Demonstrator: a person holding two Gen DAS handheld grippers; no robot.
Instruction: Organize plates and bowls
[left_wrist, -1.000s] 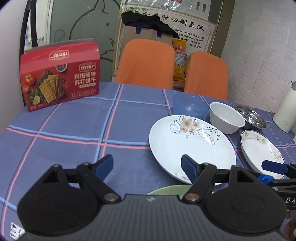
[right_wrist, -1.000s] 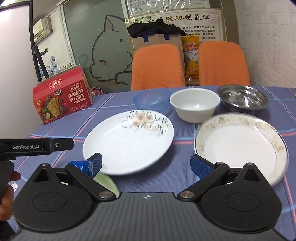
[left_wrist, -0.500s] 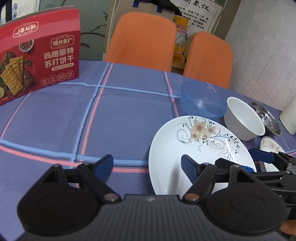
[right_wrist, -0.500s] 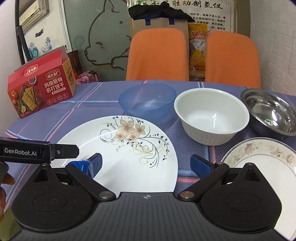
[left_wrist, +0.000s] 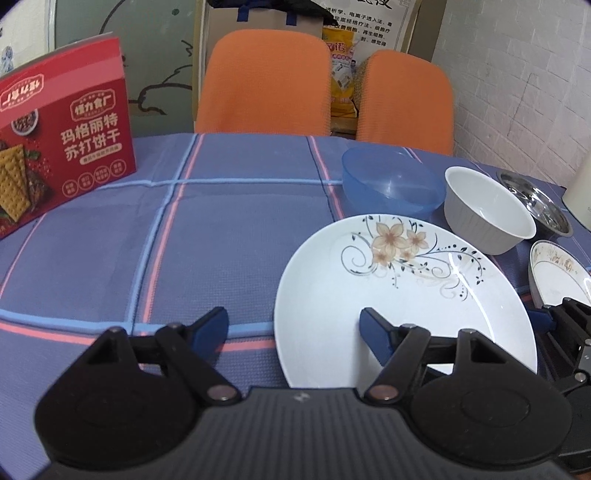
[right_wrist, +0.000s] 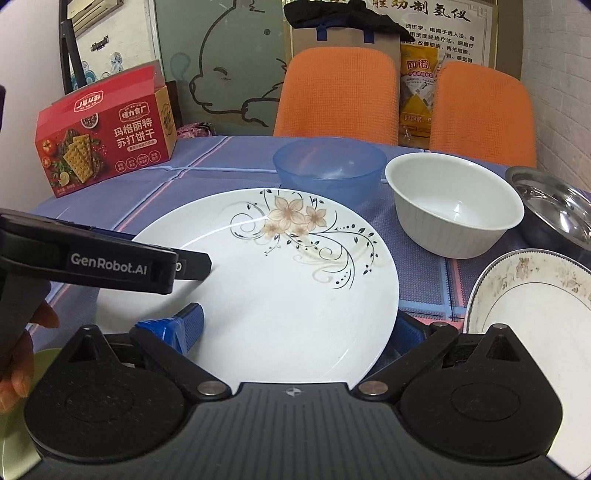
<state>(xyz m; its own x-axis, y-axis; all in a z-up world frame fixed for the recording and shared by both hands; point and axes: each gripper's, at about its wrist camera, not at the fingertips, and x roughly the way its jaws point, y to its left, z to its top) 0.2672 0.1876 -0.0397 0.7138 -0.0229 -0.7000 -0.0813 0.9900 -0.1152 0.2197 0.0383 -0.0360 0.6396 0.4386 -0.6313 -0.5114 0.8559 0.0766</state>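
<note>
Right wrist view: the right gripper is released, jaws spread wide, with the flower plate lying flat on the table directly ahead and partly between the fingers. The right finger sits just outside the plate's right rim; the left finger lies over the plate's near left part. No contact with the rim can be confirmed.

Left wrist view: the left gripper is also released. The same plate lies to its front right; the right finger overlaps the plate's near left area, while the left finger is over bare cloth. The left gripper body crosses the plate's left edge in the right wrist view.

Other task items: blue bowl and white bowl stand behind the plate toward the table's far edge, close together. The steel bowl is at the far right. The rimmed plate lies near the right edge, just beside the flower plate. A green dish shows at the near left corner of the view.

Judgement: the plate is round, so no long axis governs the approach. Both grippers are near it; the right gripper is more centred on it and appears better placed to take its near rim.
</note>
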